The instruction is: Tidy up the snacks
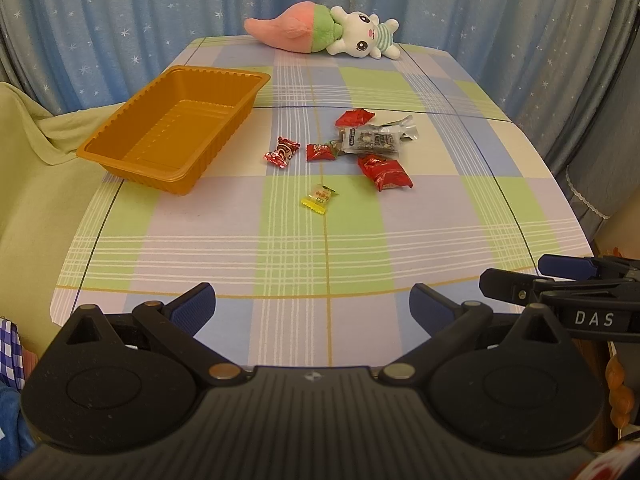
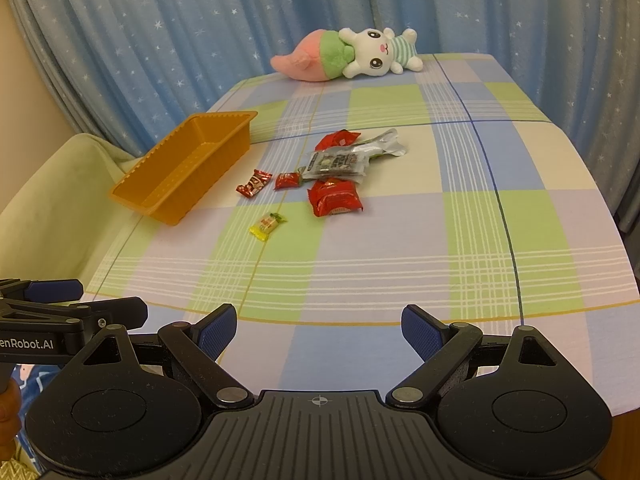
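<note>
Right of the empty orange tray (image 1: 172, 128), loose snacks (image 1: 360, 148) await sorting; both tools, left tool (image 1: 312, 308) and right tool (image 2: 319, 330), hover wide, holding nothing.

1. The orange tray (image 1: 172, 128) looks like thin, smooth plastic with ribbed walls and a slight sheen.
2. The counter (image 1: 360, 240) wears a matt checked cloth.
3. The red snack packets (image 1: 384, 172) and the twisted candy (image 1: 282, 152) are glossy, crinkled foil; the clear-and-silver pouch (image 1: 376, 140) shines too.
4. The plush toy (image 1: 328, 32) is soft, fuzzy fabric.
5. The left tongs (image 1: 312, 308) are matt black plastic with textured blue pads (image 1: 192, 308).
6. The curtain (image 2: 200, 20) is draped cloth.
</note>
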Available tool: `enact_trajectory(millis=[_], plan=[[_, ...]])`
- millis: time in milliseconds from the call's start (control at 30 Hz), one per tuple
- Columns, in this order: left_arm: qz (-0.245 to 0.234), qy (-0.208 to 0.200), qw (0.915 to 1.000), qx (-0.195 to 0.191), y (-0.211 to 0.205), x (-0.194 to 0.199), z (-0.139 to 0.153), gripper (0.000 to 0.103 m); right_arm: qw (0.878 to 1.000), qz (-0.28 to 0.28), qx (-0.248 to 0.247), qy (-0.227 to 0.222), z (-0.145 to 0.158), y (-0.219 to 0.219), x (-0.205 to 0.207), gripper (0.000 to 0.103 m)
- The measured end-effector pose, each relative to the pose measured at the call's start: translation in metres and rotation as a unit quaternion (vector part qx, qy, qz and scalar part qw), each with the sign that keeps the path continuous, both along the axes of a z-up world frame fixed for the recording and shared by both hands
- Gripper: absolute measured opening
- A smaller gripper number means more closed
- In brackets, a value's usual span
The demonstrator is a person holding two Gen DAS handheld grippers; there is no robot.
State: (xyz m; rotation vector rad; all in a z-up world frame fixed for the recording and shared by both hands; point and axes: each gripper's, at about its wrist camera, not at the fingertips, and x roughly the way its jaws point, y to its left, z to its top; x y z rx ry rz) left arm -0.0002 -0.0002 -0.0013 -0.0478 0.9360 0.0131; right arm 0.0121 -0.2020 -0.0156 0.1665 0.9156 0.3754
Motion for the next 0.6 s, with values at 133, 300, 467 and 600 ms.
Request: enact_trajectory(millis=[133, 300, 467, 600], plan=[[0.000, 0.001, 1.0000, 0.000, -0.0001, 0.0002, 0.0002, 0.103, 1.000, 0.000, 0.000, 0.000, 0.0000, -0.0004, 0.0000, 0.089], [0.000, 0.001, 1.0000, 0.000, -0.0005, 0.0003, 0.0005, 0.103, 1.000, 0.000, 0.000, 0.001, -0.0001, -0.0009, -0.0001, 0.089], [0.001, 0.001, 1.0000, 0.000, -0.0007, 0.0004, 0.0005, 0.103, 1.000, 0.000, 0.000, 0.000, -0.0002, -0.0013, -0.0001, 0.089], [0.000, 0.001, 1.0000, 0.002, -0.0057, 0.0016, 0.0015, 0.103, 1.000, 0.000, 0.000, 0.000, -0.0001, -0.0012, -0.0003, 0.089]])
